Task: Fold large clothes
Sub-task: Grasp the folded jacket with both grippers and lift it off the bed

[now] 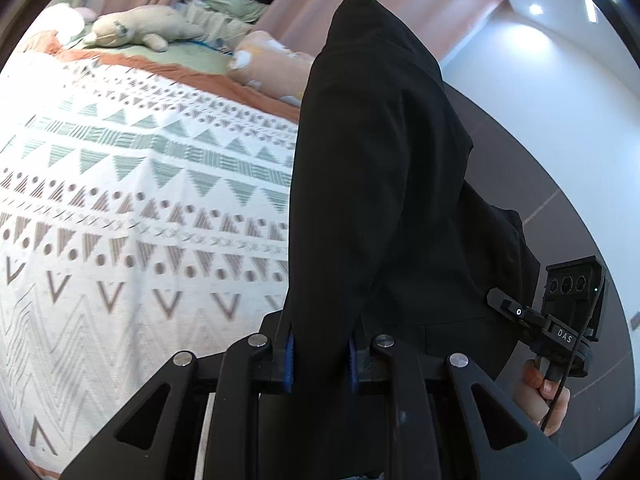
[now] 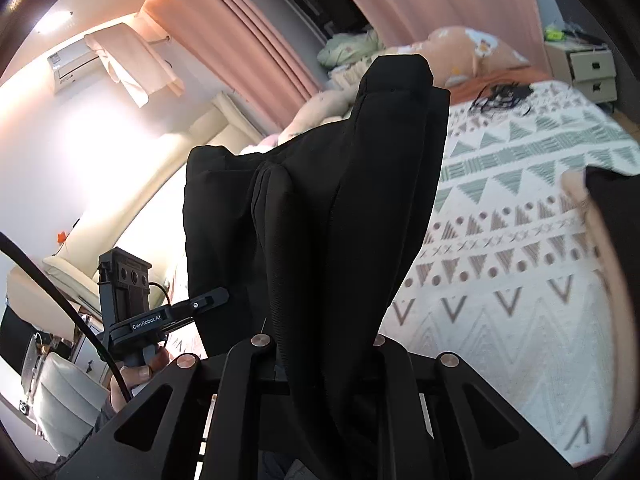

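A large black garment (image 1: 380,160) hangs lifted above the bed, stretched between both grippers. In the left wrist view my left gripper (image 1: 320,360) is shut on one edge of it, the cloth pinched between the blue pads (image 1: 289,364). In the right wrist view the same black garment (image 2: 340,200) falls in thick folds, and my right gripper (image 2: 324,364) is shut on a bunched edge; its pads are hidden by the cloth. Each view shows the other gripper beside the garment, with a hand (image 1: 540,396) on its handle.
Below the garment lies the bed with a white geometric-patterned cover (image 2: 520,280). At its head are a plush toy (image 1: 140,28), an orange pillow (image 1: 272,64) and a black tangle (image 2: 500,96). Pink curtains (image 2: 240,40) and a nightstand (image 2: 588,72) stand behind.
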`<state>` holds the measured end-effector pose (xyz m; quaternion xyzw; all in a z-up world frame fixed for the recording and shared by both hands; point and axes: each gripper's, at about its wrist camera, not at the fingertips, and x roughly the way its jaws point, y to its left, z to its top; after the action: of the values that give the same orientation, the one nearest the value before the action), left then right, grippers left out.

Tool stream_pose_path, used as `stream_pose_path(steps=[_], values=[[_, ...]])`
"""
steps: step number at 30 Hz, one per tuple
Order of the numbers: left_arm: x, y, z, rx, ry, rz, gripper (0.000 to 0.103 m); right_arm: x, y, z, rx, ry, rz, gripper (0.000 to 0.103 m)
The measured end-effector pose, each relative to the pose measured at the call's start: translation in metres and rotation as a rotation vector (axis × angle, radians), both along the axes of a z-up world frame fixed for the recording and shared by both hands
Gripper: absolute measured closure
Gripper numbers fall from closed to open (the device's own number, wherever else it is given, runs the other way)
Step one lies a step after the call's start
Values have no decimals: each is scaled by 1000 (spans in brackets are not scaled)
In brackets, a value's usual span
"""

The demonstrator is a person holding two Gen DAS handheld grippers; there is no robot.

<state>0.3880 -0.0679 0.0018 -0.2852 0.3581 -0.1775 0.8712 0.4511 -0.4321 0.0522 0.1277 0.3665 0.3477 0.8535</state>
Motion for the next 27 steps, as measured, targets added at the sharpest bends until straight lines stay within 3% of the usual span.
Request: stream_pose_path(steps=[17, 27], values=[[39, -157, 65, -39, -88, -187, 83, -40, -154, 73, -68, -124, -145, 92], [66, -249, 80, -89, -90, -315, 83, -68, -215, 107, -127, -140, -264, 92]])
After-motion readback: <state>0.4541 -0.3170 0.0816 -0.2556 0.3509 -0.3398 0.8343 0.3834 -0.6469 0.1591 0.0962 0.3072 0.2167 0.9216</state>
